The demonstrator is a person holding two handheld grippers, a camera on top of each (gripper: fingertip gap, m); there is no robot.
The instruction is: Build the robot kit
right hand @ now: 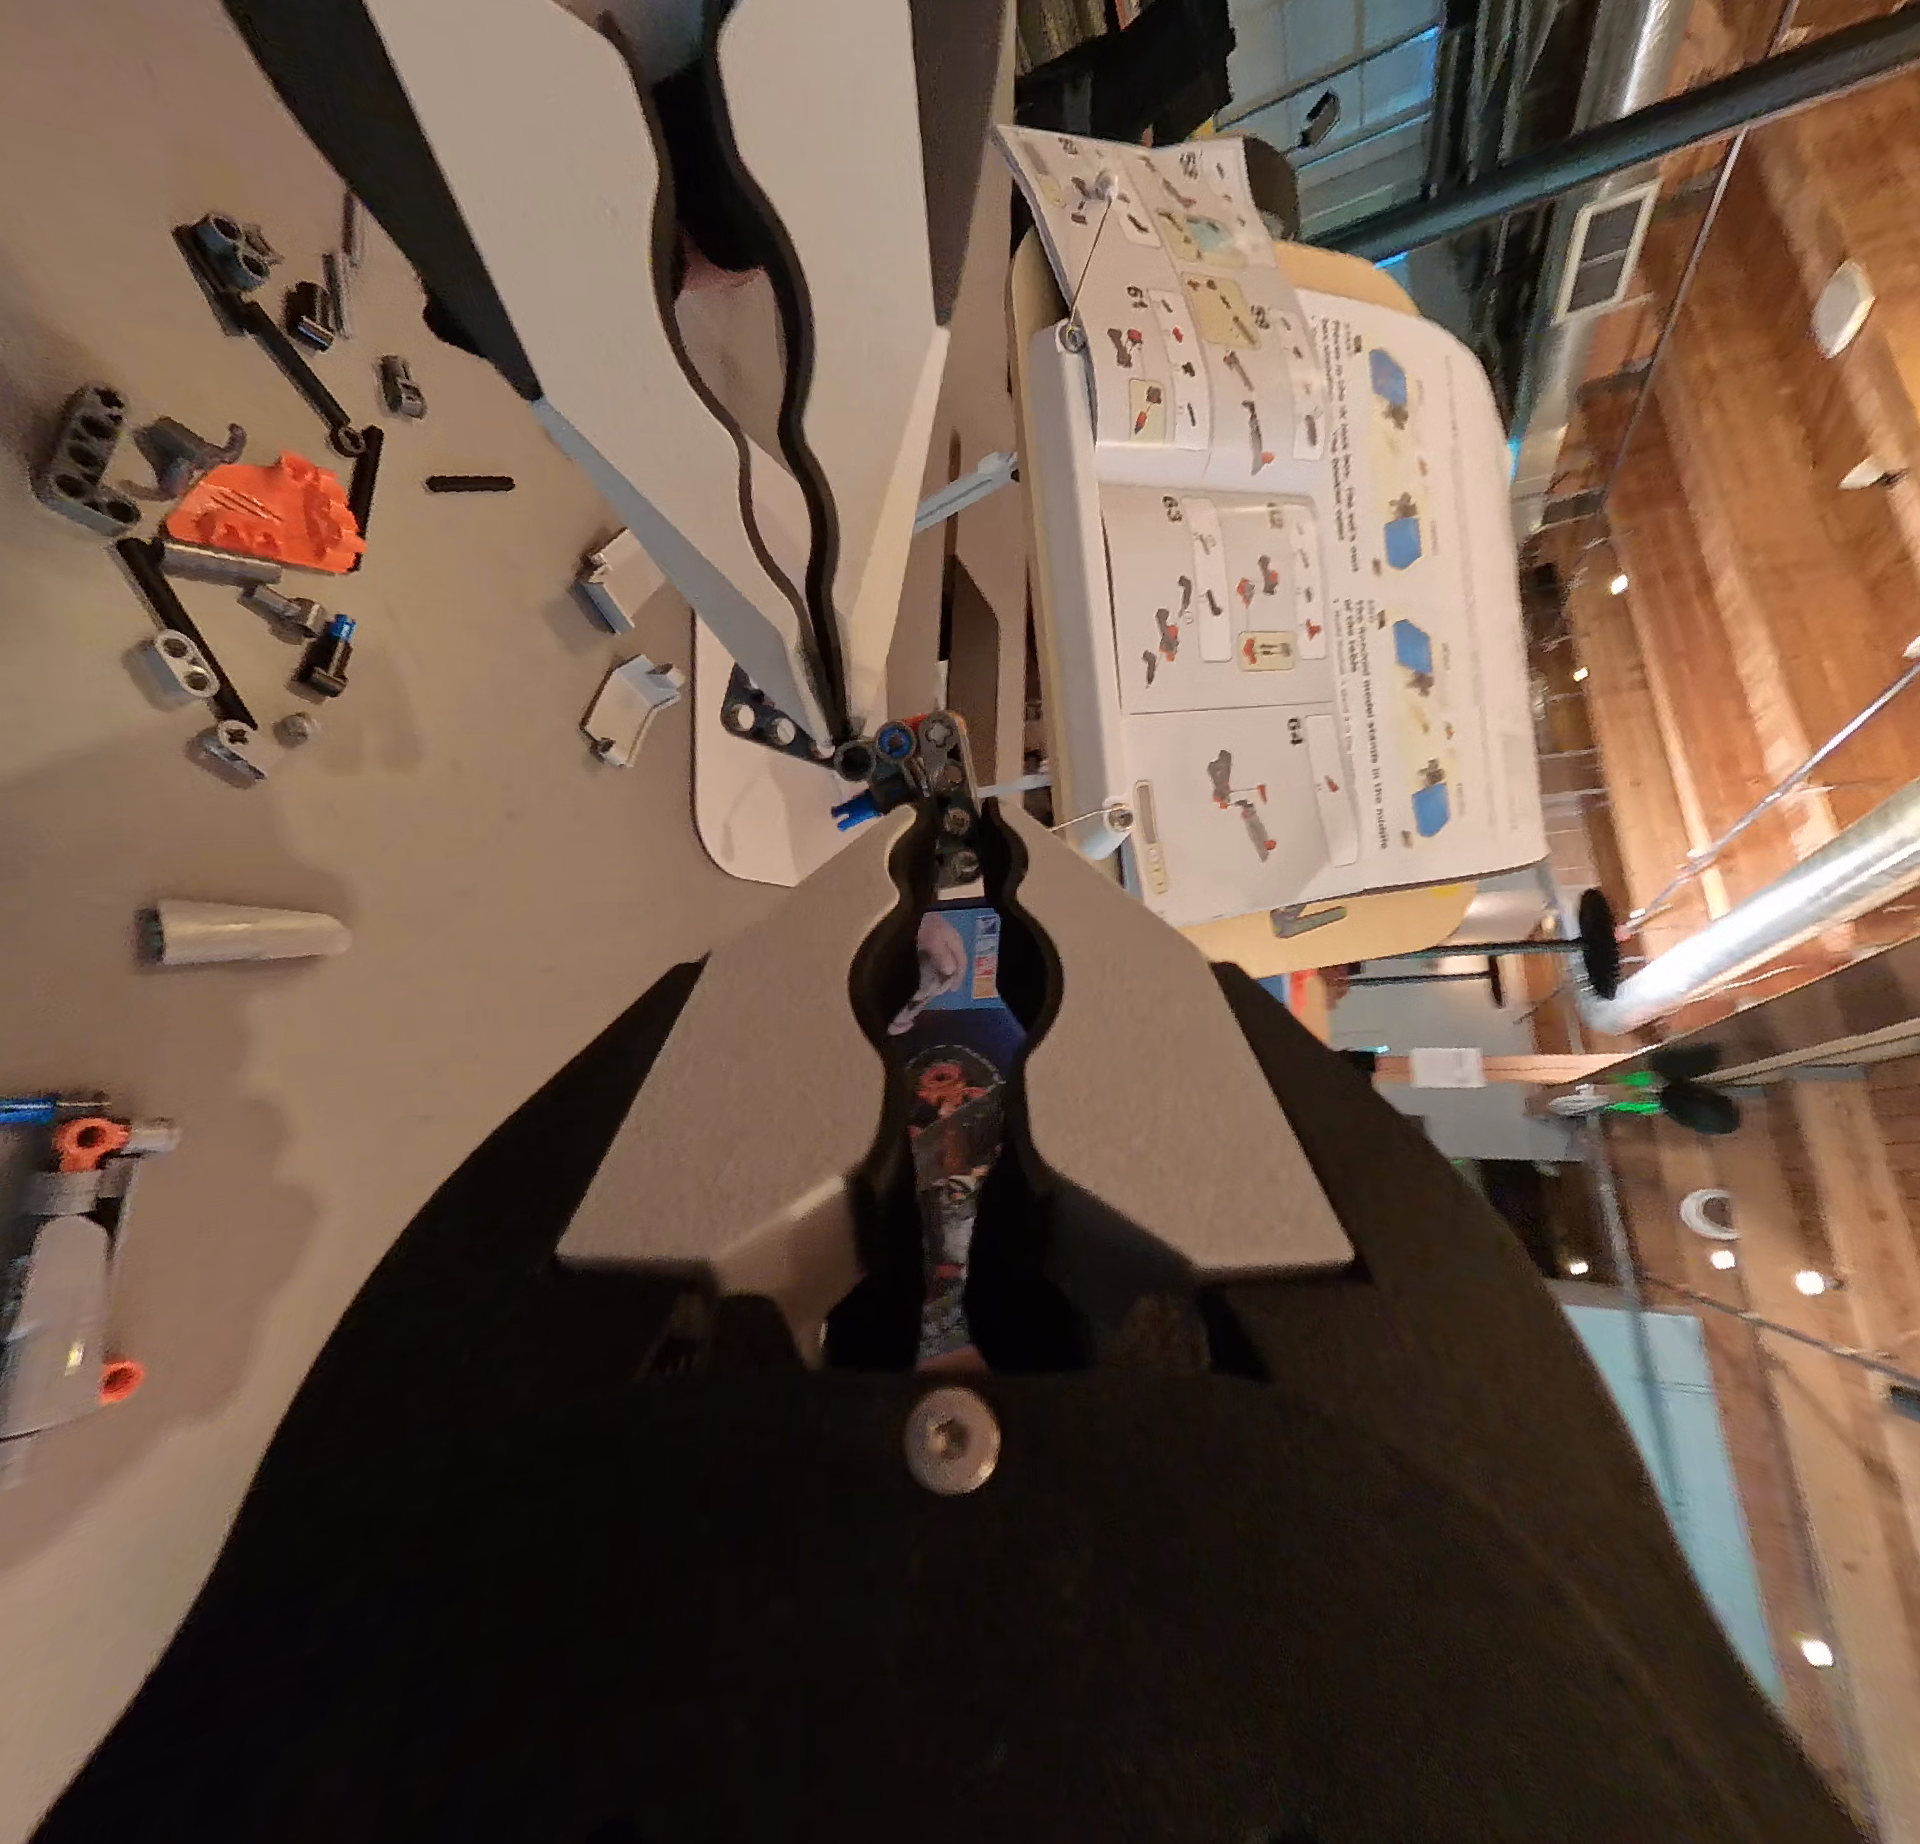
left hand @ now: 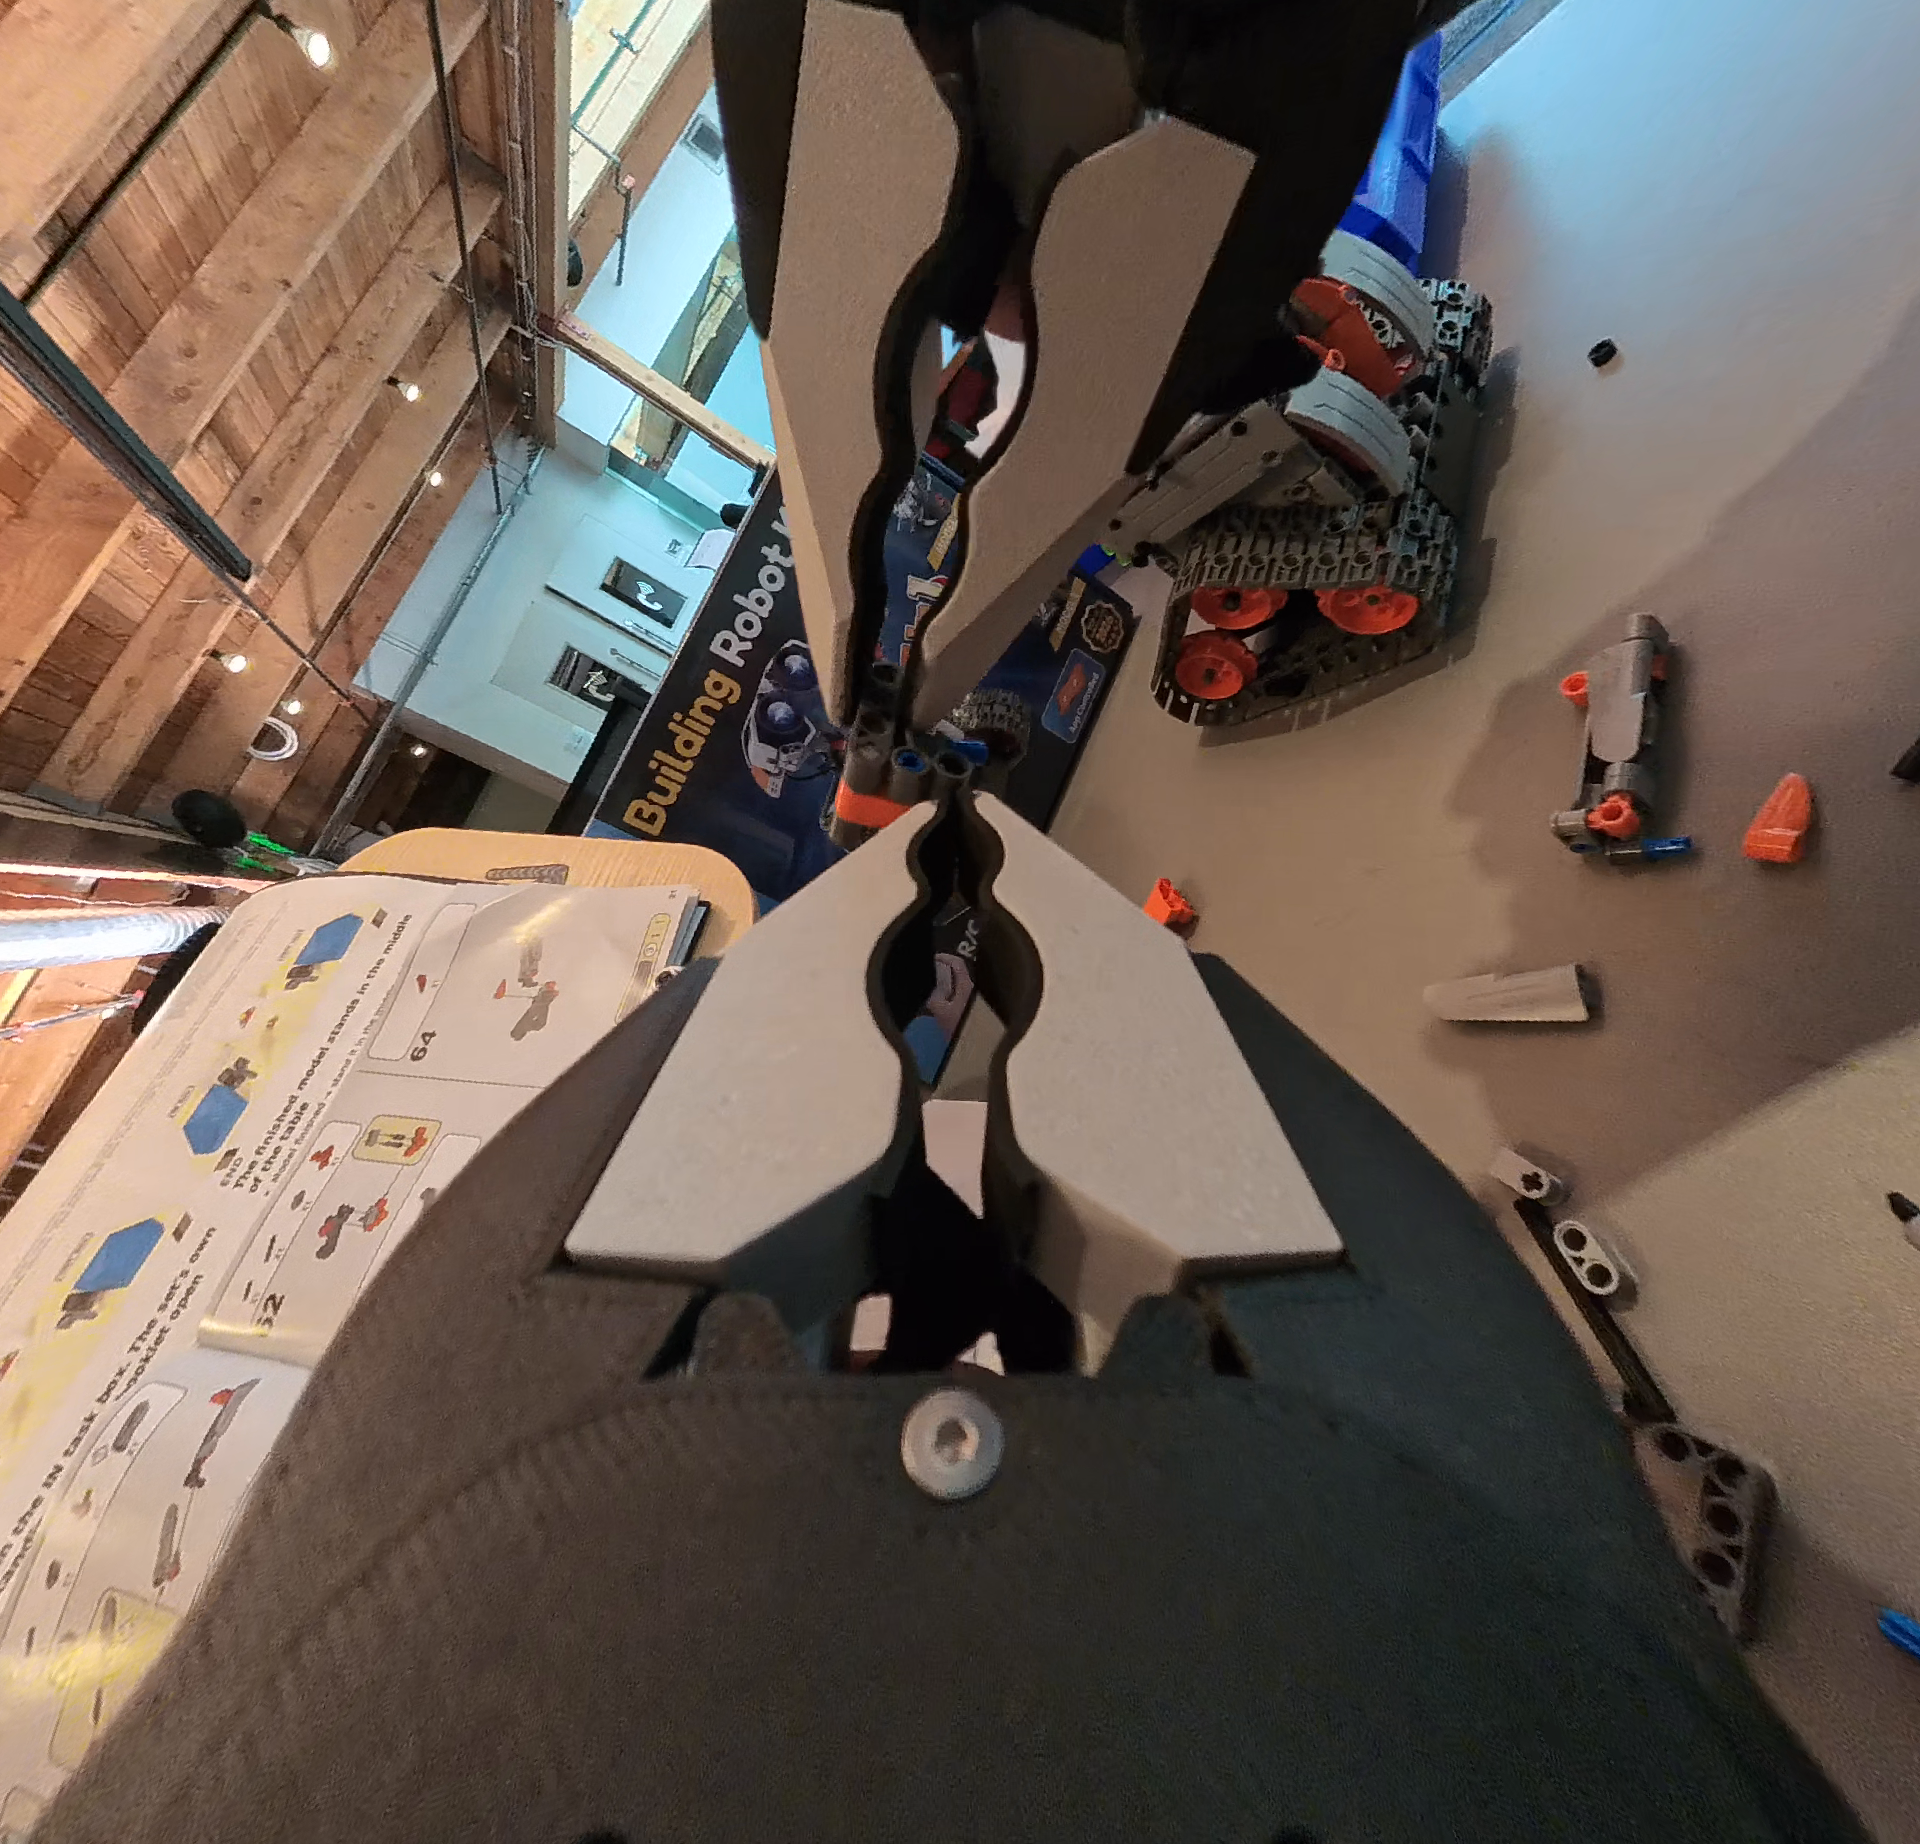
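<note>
Two claws are seen, tip to tip, above a pale tabletop [left hand: 1714, 184]. One small brick assembly [left hand: 902, 755], built of dark grey pin-hole pieces with blue pins and an orange part, is pinched between them in mid-air. The left claw [left hand: 951, 812] is pressed nearly together on the assembly's near end; the right claw [right hand: 951, 807] is likewise closed on a grey holed beam of the same assembly [right hand: 914, 755]. Each claw's fingers are flat, pale grey, matte plates with wavy inner edges, set in black ribbed housings (one silver screw head shows on each).

In the left wrist view, one tracked vehicle model [left hand: 1320, 568] lies on the tabletop to the right, grey-treaded with three orange wheels counted. Near it one smaller grey sub-assembly [left hand: 1621, 745], one orange wedge piece [left hand: 1779, 820], one small orange brick [left hand: 1169, 903] and one grey tapered cone [left hand: 1507, 994] are seen, all apart from each other. One dark printed box [left hand: 727, 714] stands beyond the claws, partly hidden by them. One open instruction booklet [left hand: 312, 1067] is propped at the left.

In the right wrist view, the booklet [right hand: 1299, 599] is held open on a white stand, and a scatter of loose pieces lies at the left: one orange moulded panel [right hand: 270, 516], several black axles and small grey connectors. The far view is largely blocked by the opposing claw.
</note>
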